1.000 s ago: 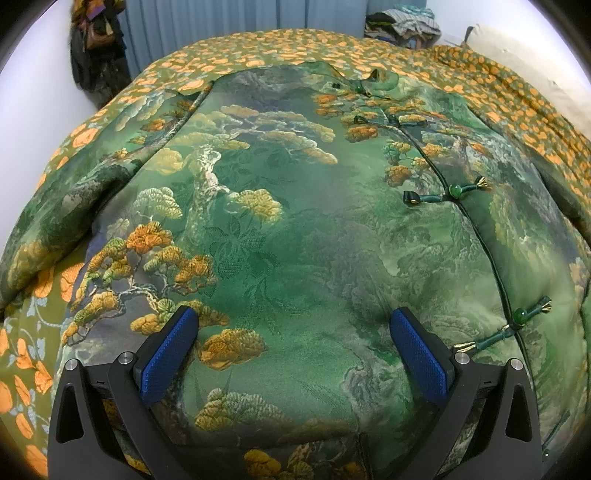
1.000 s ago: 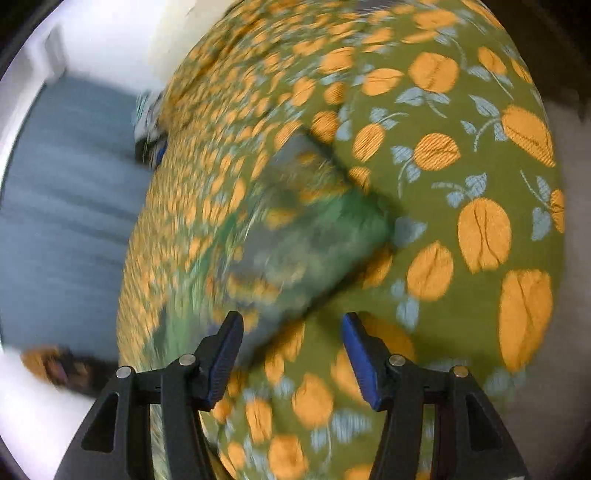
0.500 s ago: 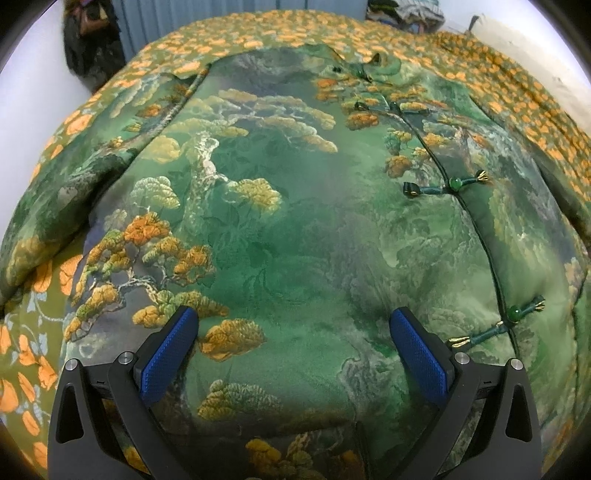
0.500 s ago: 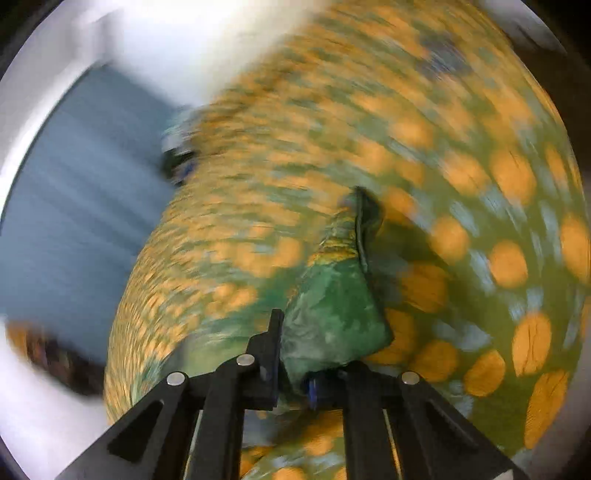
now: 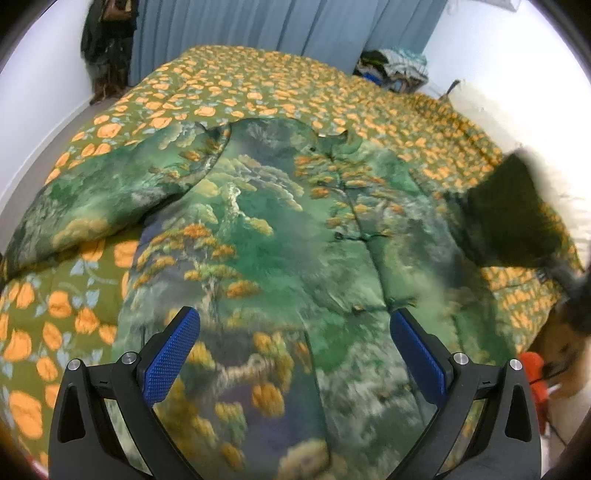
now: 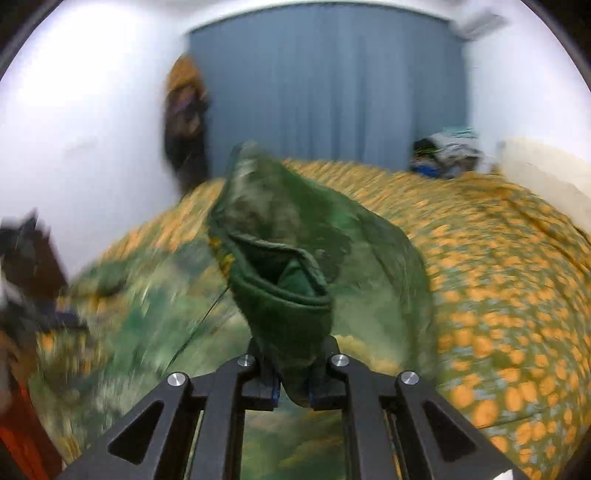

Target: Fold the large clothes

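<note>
A large green jacket (image 5: 280, 236) with an orange tree print lies front up on the bed, its left sleeve (image 5: 99, 199) spread out to the left. My left gripper (image 5: 295, 354) is open and empty, hovering above the jacket's lower part. My right gripper (image 6: 293, 384) is shut on the cuff of the jacket's right sleeve (image 6: 284, 273) and holds it lifted off the bed. That lifted sleeve shows dark and blurred at the right in the left wrist view (image 5: 513, 218).
The bed has an olive cover with orange leaves (image 5: 266, 85). A pile of clothes (image 5: 395, 68) sits at its far corner by blue curtains (image 5: 280, 26). Dark garments (image 5: 110, 44) hang on the left wall. A white pillow (image 6: 546, 173) lies right.
My right gripper closed on the right sleeve's cuff and lifted it up over the jacket. My left gripper pulled back and up, staying open.
</note>
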`<state>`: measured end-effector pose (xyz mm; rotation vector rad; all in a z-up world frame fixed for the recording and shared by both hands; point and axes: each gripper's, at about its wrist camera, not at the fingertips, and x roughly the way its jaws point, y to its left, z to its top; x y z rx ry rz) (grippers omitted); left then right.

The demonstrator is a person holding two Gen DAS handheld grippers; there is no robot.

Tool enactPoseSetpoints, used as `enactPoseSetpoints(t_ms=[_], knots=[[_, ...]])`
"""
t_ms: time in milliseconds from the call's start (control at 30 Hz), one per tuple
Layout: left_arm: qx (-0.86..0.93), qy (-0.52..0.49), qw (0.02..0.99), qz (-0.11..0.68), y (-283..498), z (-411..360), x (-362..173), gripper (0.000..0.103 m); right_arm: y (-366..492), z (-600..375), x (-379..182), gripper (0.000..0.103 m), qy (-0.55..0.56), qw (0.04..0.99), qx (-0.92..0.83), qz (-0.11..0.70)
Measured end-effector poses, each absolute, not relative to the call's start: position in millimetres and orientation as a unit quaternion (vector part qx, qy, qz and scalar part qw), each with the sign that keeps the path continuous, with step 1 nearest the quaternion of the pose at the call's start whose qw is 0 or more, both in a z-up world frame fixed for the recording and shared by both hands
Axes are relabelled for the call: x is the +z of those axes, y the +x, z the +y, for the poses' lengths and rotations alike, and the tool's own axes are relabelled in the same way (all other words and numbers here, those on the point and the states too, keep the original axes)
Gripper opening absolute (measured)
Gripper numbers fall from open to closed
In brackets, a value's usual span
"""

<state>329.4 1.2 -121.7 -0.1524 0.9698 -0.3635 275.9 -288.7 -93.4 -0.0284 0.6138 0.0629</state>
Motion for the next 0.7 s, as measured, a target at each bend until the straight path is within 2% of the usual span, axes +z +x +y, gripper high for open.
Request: enactPoseSetpoints(t_ms=[167,267,300,333,367,400,700], knots=[[-0.205,-0.124,0.851,0.468,312.9,-1.6,-130.8,0.102,302.8,-229.7,-157.9,0.010,-0.039,0.932,0.033,0.358],[-0.234,-0.130,0.841,0.471,312.1,-13.1,-134.3,0.102,300.0,-209.3,-185.4,0.017,-0.041,0.919,0.037,0.390],[-0.246,-0.129,0.837,0.471,311.7,-18.3,-135.2,0.102,299.2,-204.9,-192.3,0.035,-0.042,0.913,0.048,0.402],[-0.257,-0.128,0.834,0.470,310.6,-23.0,-135.4,0.102,297.2,-201.0,-195.3,0.047,-0.041,0.909,0.065,0.409],[-0.273,-0.130,0.829,0.470,312.2,-29.9,-136.8,0.102,292.6,-198.0,-193.9,0.065,-0.040,0.908,0.081,0.409],[-0.284,-0.134,0.824,0.472,313.6,-34.5,-138.1,0.102,284.9,-195.1,-188.6,0.070,-0.041,0.908,0.097,0.406],[-0.348,-0.128,0.777,0.508,342.9,-110.0,-161.2,0.099,209.9,-233.6,-153.8,0.070,0.020,0.899,0.140,0.414]])
